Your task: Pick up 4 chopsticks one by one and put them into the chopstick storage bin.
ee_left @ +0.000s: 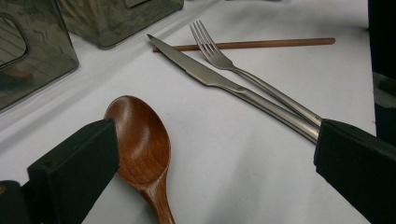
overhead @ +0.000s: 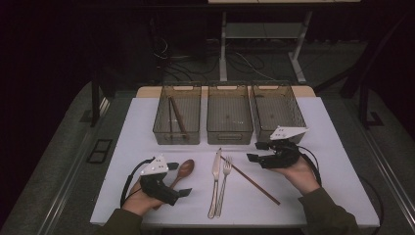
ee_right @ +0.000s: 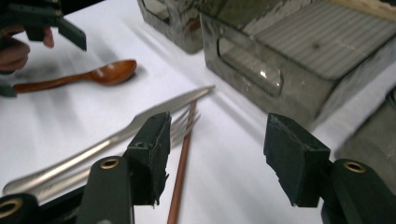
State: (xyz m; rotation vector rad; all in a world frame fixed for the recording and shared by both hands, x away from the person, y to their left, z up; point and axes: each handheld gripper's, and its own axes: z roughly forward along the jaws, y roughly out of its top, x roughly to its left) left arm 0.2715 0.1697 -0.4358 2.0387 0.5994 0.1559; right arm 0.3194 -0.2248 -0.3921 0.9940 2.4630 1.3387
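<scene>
A wooden spoon (overhead: pixel 185 169) lies on the white table (overhead: pixel 323 147), and my left gripper (overhead: pixel 179 179) stands open around its handle, just behind the bowl. In the left gripper view the spoon's bowl (ee_left: pixel 140 140) rests beside the left jaw of that gripper (ee_left: pixel 215 172), with nothing clamped. A steel knife (overhead: pixel 216 166) and fork (overhead: pixel 225 176) lie side by side at the centre. A brown chopstick (overhead: pixel 249 178) lies at a slant, passing under the fork's tines. My right gripper (overhead: pixel 256 151) hovers open over the chopstick's far end (ee_right: pixel 180 186), its jaws wide in the right gripper view (ee_right: pixel 222 156).
Three clear grey bins line the table's back: the left bin (overhead: pixel 177 120) holds another chopstick (overhead: pixel 177 116); the middle bin (overhead: pixel 229 117) and the right bin (overhead: pixel 276 110) look bare. Cables and a table frame stand on the floor beyond.
</scene>
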